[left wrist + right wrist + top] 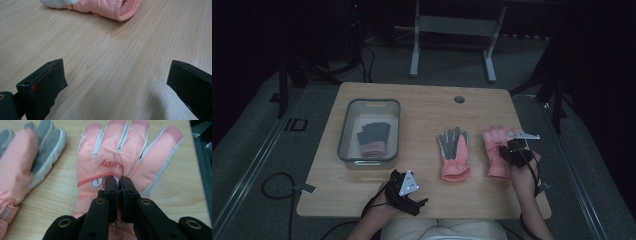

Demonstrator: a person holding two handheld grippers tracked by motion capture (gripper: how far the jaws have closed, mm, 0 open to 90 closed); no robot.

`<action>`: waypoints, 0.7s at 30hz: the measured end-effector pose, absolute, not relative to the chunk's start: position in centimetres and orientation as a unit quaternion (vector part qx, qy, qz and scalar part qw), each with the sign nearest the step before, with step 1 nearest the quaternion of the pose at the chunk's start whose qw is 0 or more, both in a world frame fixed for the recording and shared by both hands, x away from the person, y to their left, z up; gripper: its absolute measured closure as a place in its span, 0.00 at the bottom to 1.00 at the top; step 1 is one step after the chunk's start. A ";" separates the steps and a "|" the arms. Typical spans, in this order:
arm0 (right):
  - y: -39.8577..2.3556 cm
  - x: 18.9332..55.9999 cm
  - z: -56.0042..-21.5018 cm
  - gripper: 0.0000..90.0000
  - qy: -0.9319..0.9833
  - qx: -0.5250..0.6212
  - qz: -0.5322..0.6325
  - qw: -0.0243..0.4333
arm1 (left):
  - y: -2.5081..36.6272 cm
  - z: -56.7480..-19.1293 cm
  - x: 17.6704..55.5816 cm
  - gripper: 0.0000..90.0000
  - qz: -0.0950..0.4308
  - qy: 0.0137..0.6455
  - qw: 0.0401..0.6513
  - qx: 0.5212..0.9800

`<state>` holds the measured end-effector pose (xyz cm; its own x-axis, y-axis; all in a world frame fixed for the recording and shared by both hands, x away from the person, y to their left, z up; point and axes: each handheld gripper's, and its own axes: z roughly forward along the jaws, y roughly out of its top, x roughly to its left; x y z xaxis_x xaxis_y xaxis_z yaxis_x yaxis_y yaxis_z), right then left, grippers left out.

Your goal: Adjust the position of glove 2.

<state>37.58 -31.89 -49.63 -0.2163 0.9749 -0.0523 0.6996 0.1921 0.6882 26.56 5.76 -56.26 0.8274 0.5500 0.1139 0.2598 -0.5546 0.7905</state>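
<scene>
Two pink gloves lie flat on the wooden table (422,110). The middle glove (453,152) shows its grey palm; it lies at the left in the right gripper view (20,157), and its cuff (107,7) is in the left gripper view. The right-hand glove (496,150) lies back up, with red lettering (130,150). My right gripper (512,147) hovers over that glove's back, its jaws shut together (117,182); whether they pinch fabric I cannot tell. My left gripper (414,197) rests near the front edge, jaws wide open (116,72) over bare wood.
A grey plastic bin (343,145) stands at the table's left with another pink and grey glove (374,137) inside. A round cable hole (459,99) sits near the far edge. Beyond the table stands a metal frame (452,30) on the floor.
</scene>
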 end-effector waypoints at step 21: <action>-32.4 38.1 -50.6 0.78 0.755 0.544 0.285 0.230 | 5.8 -56.3 26.6 0.02 0.172 0.232 0.410 0.865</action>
